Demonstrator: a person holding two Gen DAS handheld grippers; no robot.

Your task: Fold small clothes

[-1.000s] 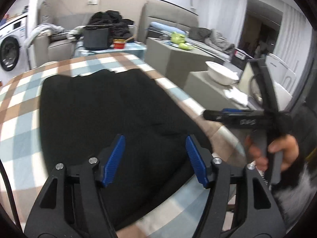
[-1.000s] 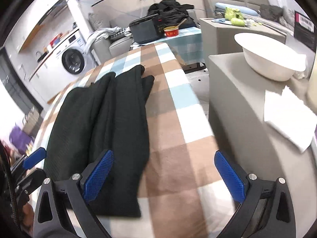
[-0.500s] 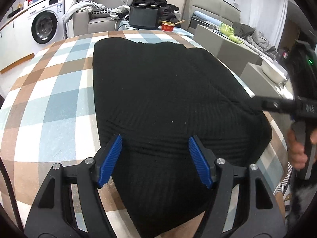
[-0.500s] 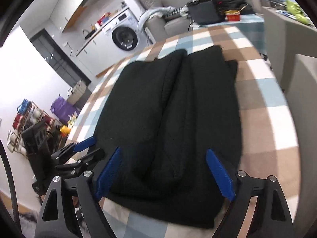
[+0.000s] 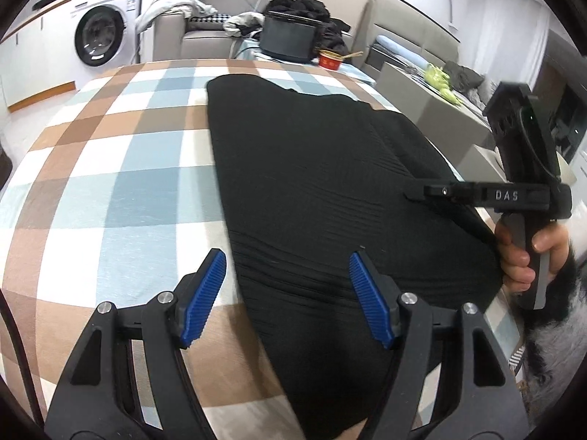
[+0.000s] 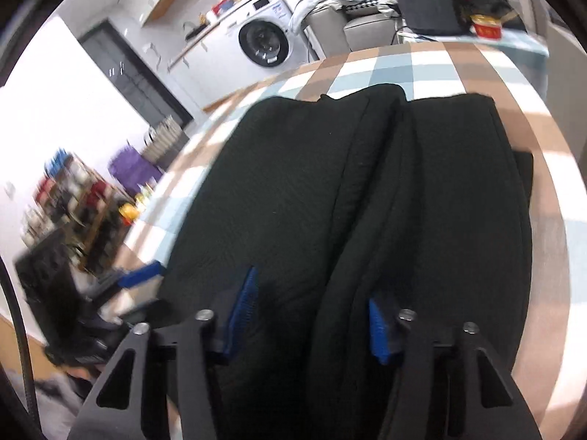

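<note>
**Grippers poised over near edge of black garment**

Black knit garment (image 5: 330, 183) lies flat on the checked cloth (image 5: 121, 168) covering the counter, stretching from the near edge toward the far end. In the right wrist view it shows lengthwise folds, with a ridge running down its middle and a flap doubled over on the right.

Left gripper (image 5: 288, 295) hangs above the garment's near left edge, its blue pads (image 5: 203, 295) spread apart; the left pad is over bare cloth, the right over the knit, and neither presses the fabric.

Right gripper (image 6: 312, 321) is low over the near end of the garment, its jaws closing with the central ridge of fabric between them; the blue pads (image 6: 244, 311) do not clearly press on the knit. From the left wrist view, a hand (image 5: 528, 253) grips that tool's handle at the garment's right edge.

Beyond the counter's far end stand a washing machine (image 5: 99, 36) and a sofa piled with dark clothes (image 5: 308, 7).
</note>
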